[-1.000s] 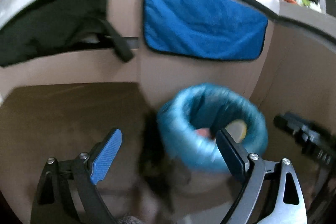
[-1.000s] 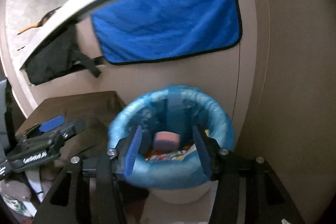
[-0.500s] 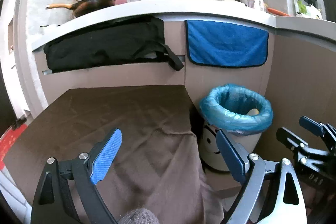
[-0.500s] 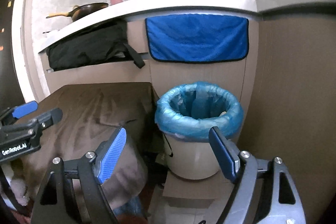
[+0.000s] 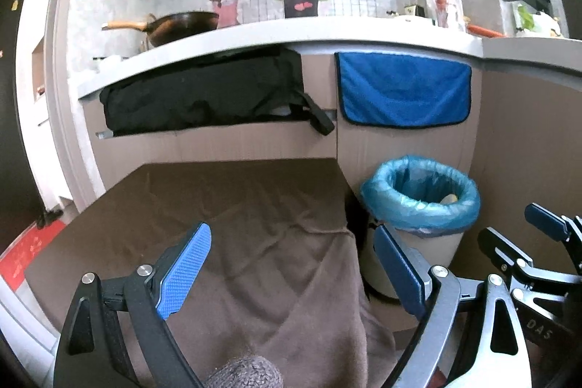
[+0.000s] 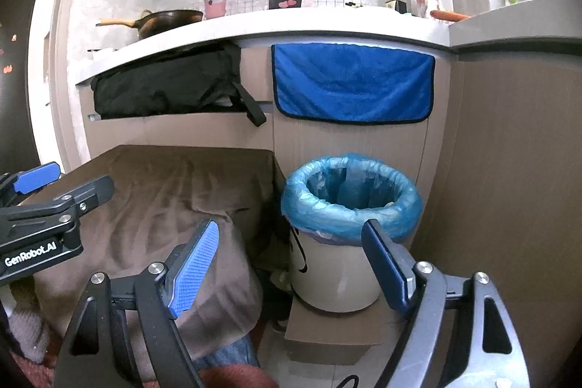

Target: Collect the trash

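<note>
A white trash bin with a blue liner [image 5: 418, 202] stands on the floor right of a table draped in brown cloth [image 5: 236, 206]; it also shows in the right wrist view [image 6: 349, 206]. A pale piece of trash [image 5: 449, 199] lies inside it. My left gripper [image 5: 291, 271] is open and empty, held above the cloth's front right corner. My right gripper [image 6: 291, 264] is open and empty, held back from the bin, level with its body. Each gripper shows in the other's view, the right one [image 5: 527, 257] and the left one [image 6: 43, 206].
A blue towel [image 5: 403, 93] hangs on the cabinet front behind the bin. A black bag [image 5: 203, 97] lies under the white counter [image 5: 291, 35], which holds a wok [image 5: 178, 24]. The bin stands on a cardboard piece [image 6: 334, 330]. A brown panel [image 6: 509, 170] stands at the right.
Both grippers have drawn back and up from the bin. The right gripper, shut on a pink item over the bin a second ago, is now open and empty.
</note>
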{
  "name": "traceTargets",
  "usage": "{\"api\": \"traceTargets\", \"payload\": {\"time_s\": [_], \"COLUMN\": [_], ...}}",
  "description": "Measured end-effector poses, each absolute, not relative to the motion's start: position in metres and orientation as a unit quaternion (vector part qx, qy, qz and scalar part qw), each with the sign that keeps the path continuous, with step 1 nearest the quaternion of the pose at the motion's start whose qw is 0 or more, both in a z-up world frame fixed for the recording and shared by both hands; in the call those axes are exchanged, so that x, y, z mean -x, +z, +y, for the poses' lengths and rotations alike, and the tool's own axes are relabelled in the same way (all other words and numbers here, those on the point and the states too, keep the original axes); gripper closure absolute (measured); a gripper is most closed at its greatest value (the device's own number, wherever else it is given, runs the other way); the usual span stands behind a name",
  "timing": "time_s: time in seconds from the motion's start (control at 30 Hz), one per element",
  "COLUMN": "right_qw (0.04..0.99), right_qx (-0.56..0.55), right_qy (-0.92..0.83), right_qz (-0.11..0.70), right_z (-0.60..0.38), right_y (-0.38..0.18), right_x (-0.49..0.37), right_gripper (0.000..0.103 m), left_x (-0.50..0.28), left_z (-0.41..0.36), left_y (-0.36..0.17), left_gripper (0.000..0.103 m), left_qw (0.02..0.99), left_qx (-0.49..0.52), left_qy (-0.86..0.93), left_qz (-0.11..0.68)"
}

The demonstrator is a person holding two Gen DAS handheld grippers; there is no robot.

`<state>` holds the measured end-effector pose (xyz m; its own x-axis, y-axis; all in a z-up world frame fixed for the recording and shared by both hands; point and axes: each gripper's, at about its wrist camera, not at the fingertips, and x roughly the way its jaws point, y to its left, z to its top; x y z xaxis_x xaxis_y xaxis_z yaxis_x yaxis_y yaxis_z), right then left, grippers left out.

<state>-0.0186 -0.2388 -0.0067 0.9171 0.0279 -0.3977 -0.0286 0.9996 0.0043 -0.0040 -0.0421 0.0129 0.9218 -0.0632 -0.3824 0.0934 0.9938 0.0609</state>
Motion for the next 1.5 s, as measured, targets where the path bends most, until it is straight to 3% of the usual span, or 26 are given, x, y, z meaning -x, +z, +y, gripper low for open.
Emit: {"api": "traceTargets", "payload": {"time_s": [1.5], "right_qw": [0.983], "right_qx": [-0.003], "right_qy": [0.001], "right_qz": [0.183], "right_z": [-0.241], "right_y": [0.002], "right_x": [0.029], "right_gripper": [0.025], "left_x": [0.010], "left_z": [-0.045], "left_y": [0.020], "left_gripper": [0.012], "left_qw": [0.982], "left_qx": [-0.036], "left_qy": [-0.040], "left_qz": [0.181]}}
